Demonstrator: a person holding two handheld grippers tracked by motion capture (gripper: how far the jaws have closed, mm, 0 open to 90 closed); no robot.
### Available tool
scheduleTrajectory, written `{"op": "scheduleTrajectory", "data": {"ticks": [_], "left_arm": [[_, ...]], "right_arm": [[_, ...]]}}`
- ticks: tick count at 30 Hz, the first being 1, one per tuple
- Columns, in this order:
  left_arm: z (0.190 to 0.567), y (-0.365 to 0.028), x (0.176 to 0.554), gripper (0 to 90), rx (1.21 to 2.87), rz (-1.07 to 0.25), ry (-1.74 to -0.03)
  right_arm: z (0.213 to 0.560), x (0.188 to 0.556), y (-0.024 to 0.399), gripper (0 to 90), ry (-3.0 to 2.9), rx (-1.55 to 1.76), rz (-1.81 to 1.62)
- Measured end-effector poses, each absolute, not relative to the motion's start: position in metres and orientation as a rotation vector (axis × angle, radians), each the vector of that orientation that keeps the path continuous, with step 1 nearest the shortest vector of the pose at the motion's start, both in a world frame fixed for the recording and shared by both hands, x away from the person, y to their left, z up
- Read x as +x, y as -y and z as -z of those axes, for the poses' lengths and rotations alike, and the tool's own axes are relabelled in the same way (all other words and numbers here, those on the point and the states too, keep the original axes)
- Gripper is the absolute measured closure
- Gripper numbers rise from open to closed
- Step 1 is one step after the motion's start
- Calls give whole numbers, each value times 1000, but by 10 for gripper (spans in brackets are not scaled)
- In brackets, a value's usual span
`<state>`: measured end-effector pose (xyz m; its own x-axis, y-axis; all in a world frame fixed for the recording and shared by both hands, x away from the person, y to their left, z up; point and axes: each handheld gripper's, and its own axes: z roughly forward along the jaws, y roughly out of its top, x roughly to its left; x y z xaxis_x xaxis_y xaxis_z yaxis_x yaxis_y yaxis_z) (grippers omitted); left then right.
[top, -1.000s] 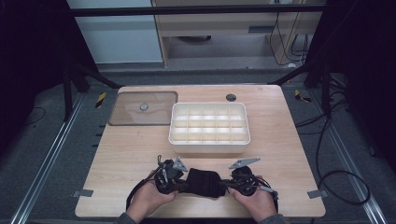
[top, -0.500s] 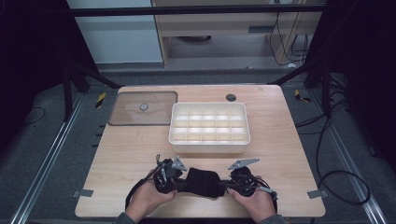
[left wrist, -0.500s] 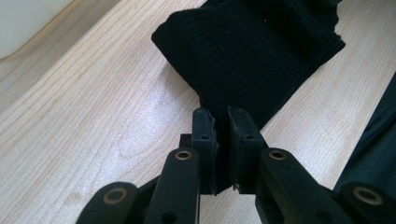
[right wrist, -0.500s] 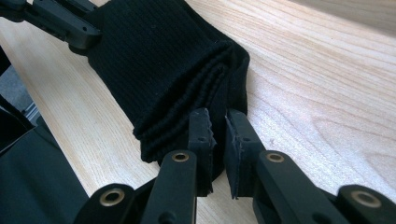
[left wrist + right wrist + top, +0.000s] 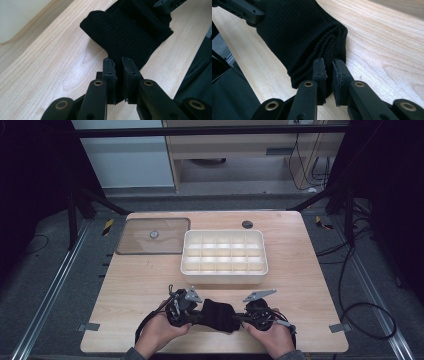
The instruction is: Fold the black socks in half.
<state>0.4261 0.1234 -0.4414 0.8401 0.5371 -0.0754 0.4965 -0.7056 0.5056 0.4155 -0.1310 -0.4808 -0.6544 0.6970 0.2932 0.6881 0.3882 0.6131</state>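
A black ribbed knit cloth, folded like a sock (image 5: 218, 314), lies near the table's front edge between my two grippers. My left gripper (image 5: 194, 318) is shut on one end of the black knit cloth (image 5: 130, 32), its pads pinching the fabric in the left gripper view (image 5: 119, 65). From the other side my right gripper (image 5: 239, 319) is shut on the folded cuff end of the cloth (image 5: 304, 32), with layers of fabric caught between its jaws (image 5: 329, 65). Each gripper is held by a hand low in the high view.
A white divided tray (image 5: 224, 277) with several empty compartments stands mid-table just beyond the cloth. A clear lid (image 5: 153, 236) with a small knob lies at the back left. A small dark round spot (image 5: 247, 224) marks the back of the wooden table (image 5: 130, 285).
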Motion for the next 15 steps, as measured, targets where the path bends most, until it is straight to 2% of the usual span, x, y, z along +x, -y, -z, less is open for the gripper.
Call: {"op": "scheduleTrajectory", "data": {"ticks": [15], "left_arm": [[432, -112, 425, 816, 2485, -107, -717]], "right_arm": [[481, 416, 129, 817, -2608, 1301, -1142]]}}
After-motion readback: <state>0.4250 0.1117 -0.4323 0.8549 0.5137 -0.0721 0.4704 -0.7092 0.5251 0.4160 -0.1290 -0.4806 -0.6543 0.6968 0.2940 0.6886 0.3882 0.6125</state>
